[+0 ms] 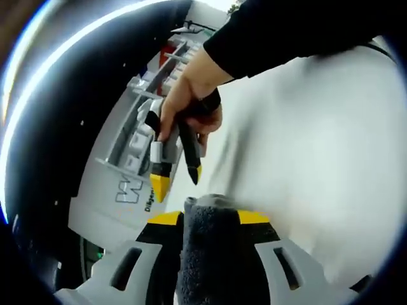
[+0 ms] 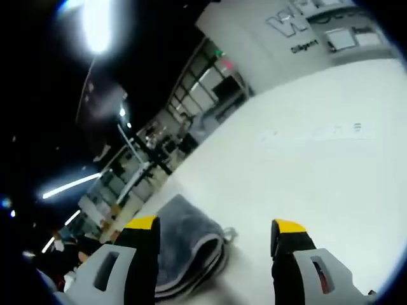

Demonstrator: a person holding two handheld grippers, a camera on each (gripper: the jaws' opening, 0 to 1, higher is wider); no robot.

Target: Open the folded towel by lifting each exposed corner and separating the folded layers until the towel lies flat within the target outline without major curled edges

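Left gripper view: our left gripper (image 1: pixel 206 219) pinches the grey towel (image 1: pixel 206 254), lifted above the white table (image 1: pixel 318 159). Our right gripper (image 2: pixel 216 230) is wide open, empty, with folded towel (image 2: pixel 184 244) lying at the table (image 2: pixel 305 165) edge.

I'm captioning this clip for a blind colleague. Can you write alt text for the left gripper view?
The left gripper is shut on a bunched fold of dark grey towel, its yellow-tipped jaws rising from the bottom of the view. Beyond it, a person's hand in a black sleeve holds the right gripper above the white table.
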